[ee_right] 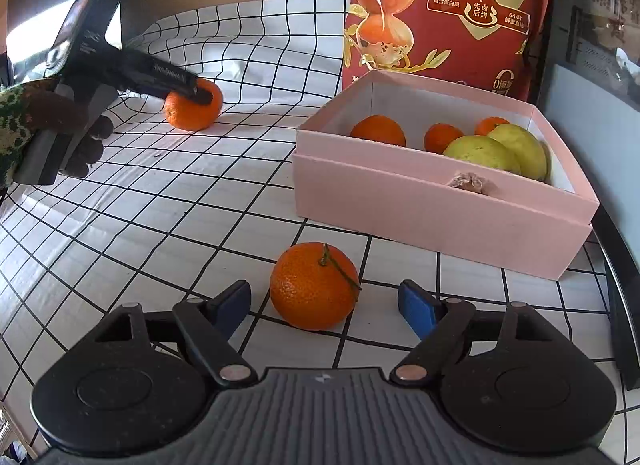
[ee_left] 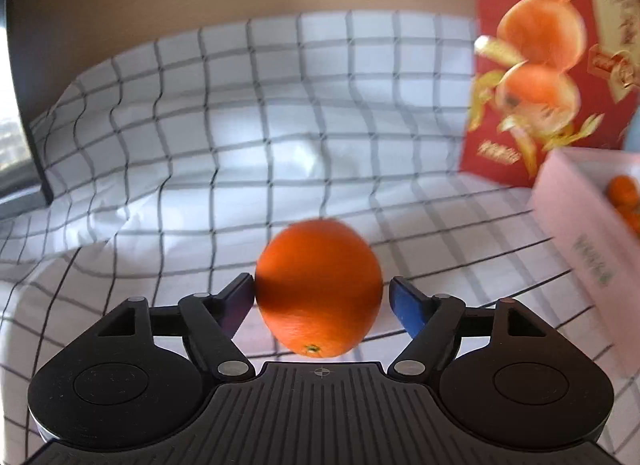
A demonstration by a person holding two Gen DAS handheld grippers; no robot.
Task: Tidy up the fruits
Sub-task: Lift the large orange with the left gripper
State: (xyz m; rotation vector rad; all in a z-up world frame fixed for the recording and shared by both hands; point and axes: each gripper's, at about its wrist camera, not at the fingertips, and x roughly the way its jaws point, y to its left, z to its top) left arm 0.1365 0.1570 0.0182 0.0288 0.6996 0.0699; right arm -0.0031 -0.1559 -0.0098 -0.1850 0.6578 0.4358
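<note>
Ribbed black gripper body fills the bottom of both wrist views. Left gripper (ee_left: 322,301): jaws spread wide around a large orange (ee_left: 319,288); the left pad sits at the fruit's edge, the right pad stands clear of it with a visible gap, so no clamp. Orange smooth-skinned with fine pores, round, stem scar facing the camera, slightly blurred; whether it rests on the cloth cannot be told from this view.

Right gripper (ee_right: 325,307): jaws apart, blue pads either side of a mandarin (ee_right: 314,286), neither touching. Mandarin dimpled, slightly flattened, thin green stalk curling across its top; it sits on the checked tablecloth (ee_right: 160,193), white with a black grid, wrinkled toward the back.

Pink box (ee_right: 432,201), matte cardboard, rectangular, open, just beyond the mandarin. Inside: three orange fruits (ee_right: 378,130) and two yellow-green pears (ee_right: 480,151). Red packet (ee_right: 448,13), glossy, printed with egg pictures, stands behind the box.

Right view alone shows the box contents and the left gripper from outside, far left, held by a gloved hand (ee_right: 60,125) with a patterned cuff, its fingers across the large orange on the cloth. Left view shows only a corner of the box and the close detail of pad gap
</note>
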